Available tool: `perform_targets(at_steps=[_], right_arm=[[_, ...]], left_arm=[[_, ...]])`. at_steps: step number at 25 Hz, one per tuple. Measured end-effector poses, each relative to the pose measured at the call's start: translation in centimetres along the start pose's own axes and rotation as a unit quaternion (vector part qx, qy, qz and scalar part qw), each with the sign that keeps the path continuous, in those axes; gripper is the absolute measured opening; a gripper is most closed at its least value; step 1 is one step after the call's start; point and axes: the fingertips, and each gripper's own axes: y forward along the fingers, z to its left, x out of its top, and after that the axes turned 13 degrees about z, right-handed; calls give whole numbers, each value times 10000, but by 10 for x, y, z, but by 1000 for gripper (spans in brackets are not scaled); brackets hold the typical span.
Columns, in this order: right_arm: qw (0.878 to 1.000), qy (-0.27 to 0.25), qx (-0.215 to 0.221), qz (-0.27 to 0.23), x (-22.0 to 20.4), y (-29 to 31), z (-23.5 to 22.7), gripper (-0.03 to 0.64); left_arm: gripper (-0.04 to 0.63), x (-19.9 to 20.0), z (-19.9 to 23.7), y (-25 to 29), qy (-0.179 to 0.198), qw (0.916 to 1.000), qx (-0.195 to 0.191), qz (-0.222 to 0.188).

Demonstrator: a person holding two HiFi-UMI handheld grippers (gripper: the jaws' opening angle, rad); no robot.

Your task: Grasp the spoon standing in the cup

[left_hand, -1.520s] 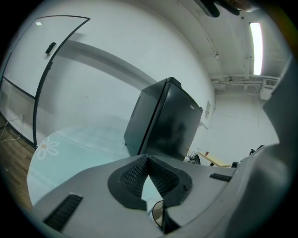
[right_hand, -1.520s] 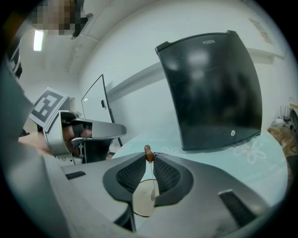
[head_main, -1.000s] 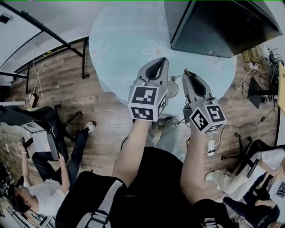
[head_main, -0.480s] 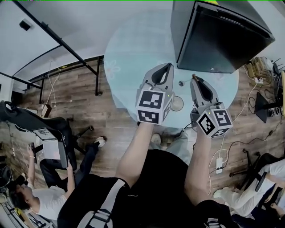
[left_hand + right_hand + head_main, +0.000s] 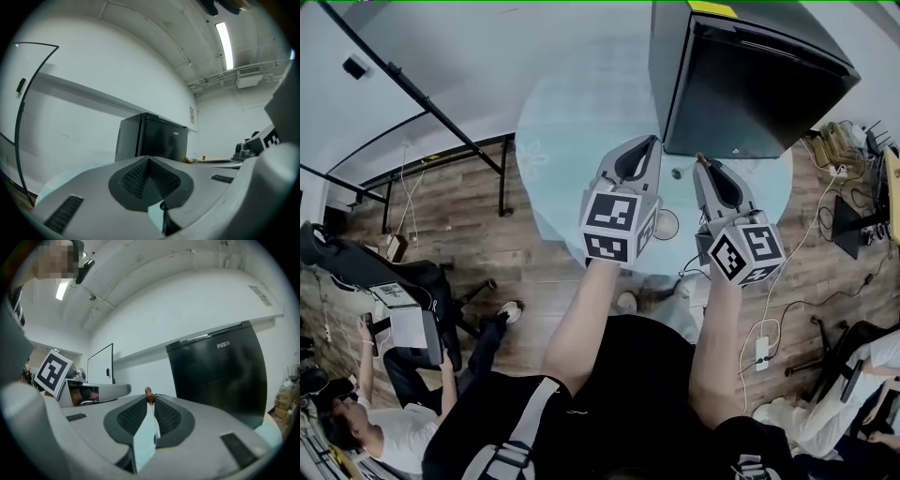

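My right gripper [image 5: 701,163] is shut on the spoon [image 5: 699,157], a thin metal shaft with a brown knob at its top. In the right gripper view the knob [image 5: 149,396] sticks up above the pads and the shaft [image 5: 153,423] runs down between them. The clear cup [image 5: 667,223] stands on the round table [image 5: 572,122] below and between my two grippers, partly hidden by the left marker cube. My left gripper [image 5: 650,142] hangs beside the right one, level. Its jaws [image 5: 149,161] are shut with nothing between the pads.
A black mini fridge [image 5: 750,75] stands on the far right part of the table, just beyond both gripper tips, and shows too as the fridge [image 5: 220,376]. A black metal frame [image 5: 441,103] runs at the left. People sit on chairs at the lower left [image 5: 384,356] and the lower right. Cables lie on the wooden floor at the right.
Both grippers have lifted together above the table. The spoon has stayed clamped in the right jaws and the cup has stayed on the table below.
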Motion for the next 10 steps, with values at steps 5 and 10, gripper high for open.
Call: perform_targets(at_steps=[5,10], right_arm=[[10000,23,16,-89,4,-1,4,51],[9999,-134,-8,-55,7,-4,8,51]], left_arm=[[11,-4,-1,-6,40,10000,37,11],[11,-11,0,-12,-62,10000,58,20]])
